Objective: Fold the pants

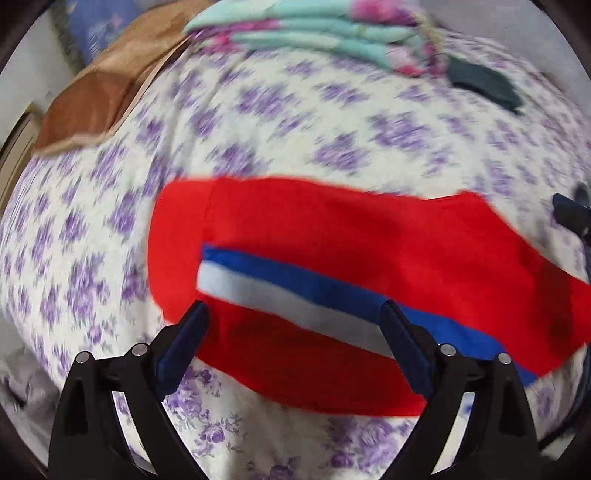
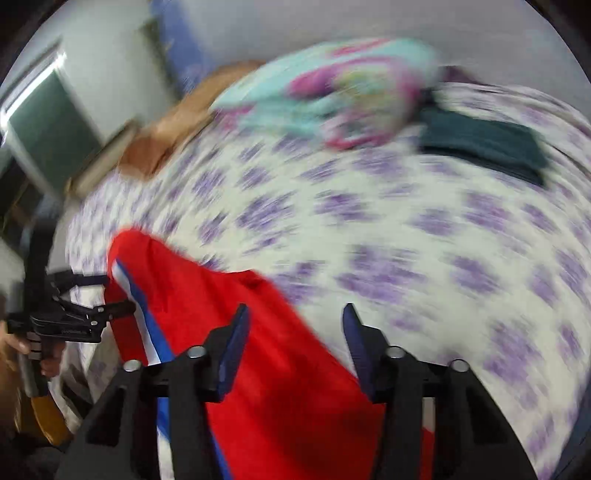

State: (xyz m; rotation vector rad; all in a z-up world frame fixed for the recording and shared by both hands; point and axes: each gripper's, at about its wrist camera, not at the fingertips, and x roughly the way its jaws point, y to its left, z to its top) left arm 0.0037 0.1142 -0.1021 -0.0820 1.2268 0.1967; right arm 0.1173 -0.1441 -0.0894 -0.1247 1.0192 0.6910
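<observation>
Pants (image 1: pixel 332 236), one pair, red with one blue and one white stripe running side by side along the leg, spread flat on the bed (image 1: pixel 258 122) near its front edge. Bedspread white with a purple flower print, blurred in both views. Beyond, at the far side of the bed: one folded pile of mint and pink floral bedding (image 1: pixel 325 29), one dark green folded cloth (image 1: pixel 484 85) just beside it on the right, one brown cushion (image 1: pixel 96 99) at the far left corner. One window (image 2: pixel 48 125) on the wall to the left in the right wrist view.

Two grippers. Left gripper (image 1: pixel 295 317): jaws wide apart, hovering over the striped part of the pants, with the stripes passing between the two blue pads; nothing clamped, and contact with the cloth cannot be told from this angle. Seen also from the right wrist view at the left edge, held in a hand (image 2: pixel 22 343), its black fingers reaching to the striped edge of the pants.

Right gripper (image 2: pixel 295 314): jaws apart, somewhat narrower than the left pair, poised above the red cloth where it meets the bedspread; left pad over the red fabric, right pad over the flower print. Nothing gripped.
</observation>
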